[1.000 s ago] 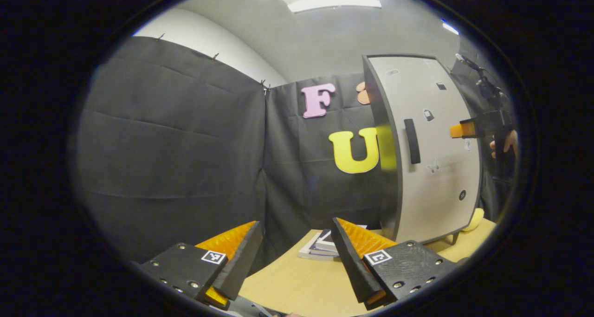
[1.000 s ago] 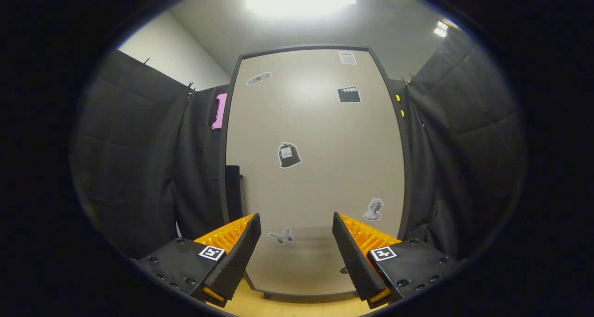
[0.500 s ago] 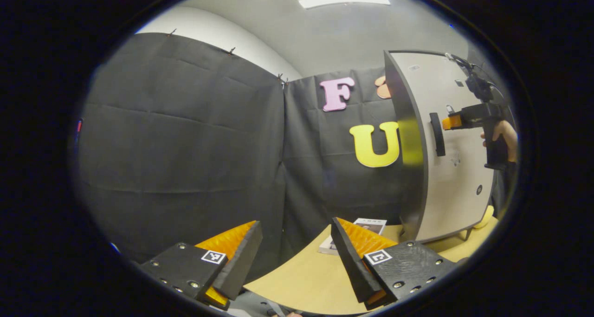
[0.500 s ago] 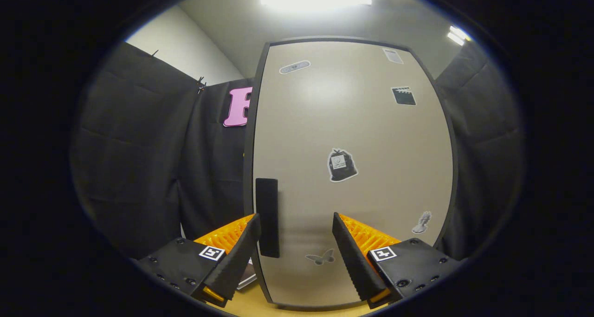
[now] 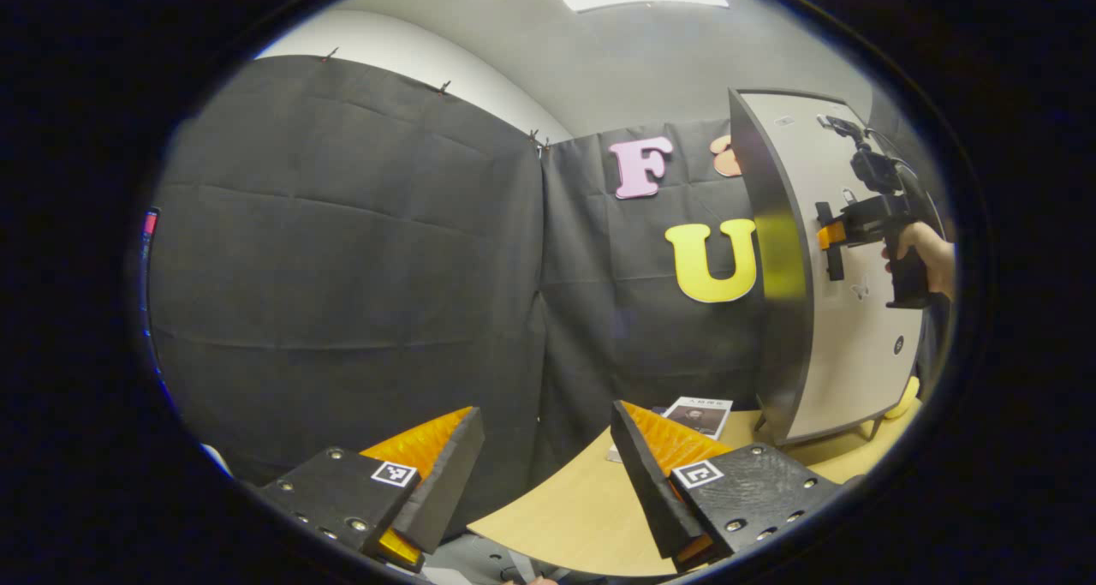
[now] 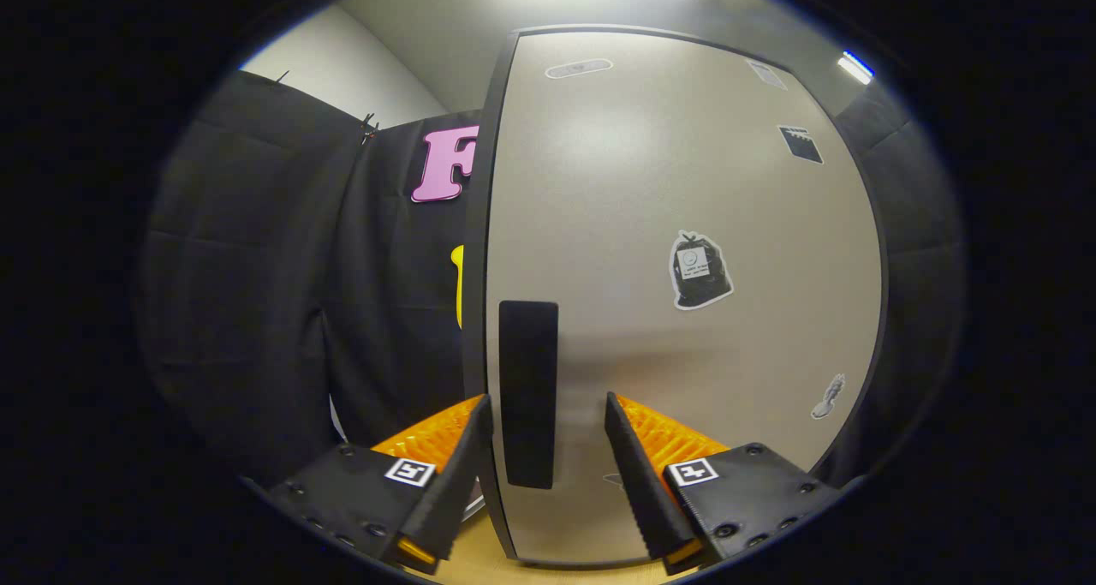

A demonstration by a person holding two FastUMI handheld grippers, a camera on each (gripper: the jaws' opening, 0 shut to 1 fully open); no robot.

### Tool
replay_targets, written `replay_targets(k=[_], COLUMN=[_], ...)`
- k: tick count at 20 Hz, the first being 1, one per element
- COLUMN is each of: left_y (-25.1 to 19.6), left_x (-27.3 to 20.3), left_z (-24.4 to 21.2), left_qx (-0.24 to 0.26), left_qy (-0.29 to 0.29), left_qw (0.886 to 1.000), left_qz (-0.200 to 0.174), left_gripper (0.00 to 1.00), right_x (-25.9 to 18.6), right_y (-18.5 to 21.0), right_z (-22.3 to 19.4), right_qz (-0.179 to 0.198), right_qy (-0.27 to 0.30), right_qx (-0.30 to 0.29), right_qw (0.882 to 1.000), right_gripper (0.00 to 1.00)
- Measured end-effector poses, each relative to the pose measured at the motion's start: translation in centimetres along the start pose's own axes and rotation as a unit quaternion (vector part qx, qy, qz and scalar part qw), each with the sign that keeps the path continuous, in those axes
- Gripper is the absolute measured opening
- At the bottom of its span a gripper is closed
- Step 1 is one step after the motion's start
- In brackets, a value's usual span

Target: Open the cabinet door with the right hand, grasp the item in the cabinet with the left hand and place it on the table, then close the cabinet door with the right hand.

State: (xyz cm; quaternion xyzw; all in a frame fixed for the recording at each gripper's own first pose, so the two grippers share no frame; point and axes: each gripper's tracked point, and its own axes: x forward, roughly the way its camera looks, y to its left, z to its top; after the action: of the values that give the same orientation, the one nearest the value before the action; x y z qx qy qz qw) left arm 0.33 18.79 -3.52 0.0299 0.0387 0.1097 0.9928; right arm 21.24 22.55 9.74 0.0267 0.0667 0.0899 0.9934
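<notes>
In the left gripper view, a pale wooden table (image 5: 582,516) is seen before black cloth walls, with a booklet (image 5: 698,415) beside the closed cabinet (image 5: 843,311). The left gripper (image 5: 548,469) is held wide, empty. The right gripper (image 5: 826,235) has been brought to the door handle (image 5: 833,251).

In the right gripper view, the handle (image 6: 528,392) now stands between the right gripper's (image 6: 546,461) spread fingers; the cabinet's item is hidden.

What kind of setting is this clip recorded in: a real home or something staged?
Most likely a staged recording booth, not a home. Black cloth is clipped up as walls, a lone small cabinet with stickers stands on a wooden table, and a person's hand holds a gripper at its door handle.
</notes>
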Motion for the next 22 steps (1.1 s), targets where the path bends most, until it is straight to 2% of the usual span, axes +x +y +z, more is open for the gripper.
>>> replay_targets(k=[1,3,4,6,7,8,9,11,12,16,22], left_y=[0.1,0.6,0.7,0.8,0.9,1.0,0.9,1.1,1.0,0.6,-1.0], left_x=[-0.1,-0.1,-0.1,-0.2,-0.2,-0.3,-0.4,-0.5,-0.6,-0.5,-1.2], left_z=[-0.2,-0.4,-0.5,-0.4,-0.3,0.0,0.0,0.8,1.2,2.1,2.0], left_qx=[0.001,0.000,-0.002,-0.002,0.002,0.005,0.007,0.009,0.008,0.009,0.011], left_qy=[0.000,0.002,0.003,0.007,0.005,0.003,0.003,-0.005,-0.011,-0.021,-0.012], left_qw=[1.000,1.000,1.000,1.000,1.000,1.000,1.000,1.000,1.000,1.000,1.000], left_qz=[0.002,0.004,0.004,0.003,0.004,0.005,0.005,0.005,0.007,0.005,-0.011], left_gripper=[0.90,0.92,0.90,0.90,0.92,0.90,0.92,0.90,0.90,0.93,0.90], right_x=[0.4,0.8,1.0,1.5,1.1,1.1,1.1,1.0,1.0,-0.1,-1.1], right_y=[0.4,0.7,1.0,1.1,0.7,0.9,1.0,0.9,1.0,1.1,0.7], right_z=[-0.1,-0.5,-0.7,-0.9,-1.0,-0.9,-1.1,-1.2,-1.0,-1.0,-1.1], right_qz=[0.003,-0.001,0.002,-0.007,-0.006,-0.005,-0.004,0.000,0.005,0.036,0.103], right_qy=[0.005,0.019,0.028,0.030,0.035,0.033,0.039,0.043,0.043,0.050,0.055], right_qx=[0.003,-0.001,-0.003,-0.004,-0.005,-0.002,0.000,0.010,0.013,0.011,0.021], right_qw=[1.000,1.000,1.000,1.000,0.999,0.999,0.999,0.999,0.999,0.998,0.993], right_gripper=[0.65,0.51,0.52,0.49,0.35,0.35,0.27,0.17,0.07,0.09,0.07])
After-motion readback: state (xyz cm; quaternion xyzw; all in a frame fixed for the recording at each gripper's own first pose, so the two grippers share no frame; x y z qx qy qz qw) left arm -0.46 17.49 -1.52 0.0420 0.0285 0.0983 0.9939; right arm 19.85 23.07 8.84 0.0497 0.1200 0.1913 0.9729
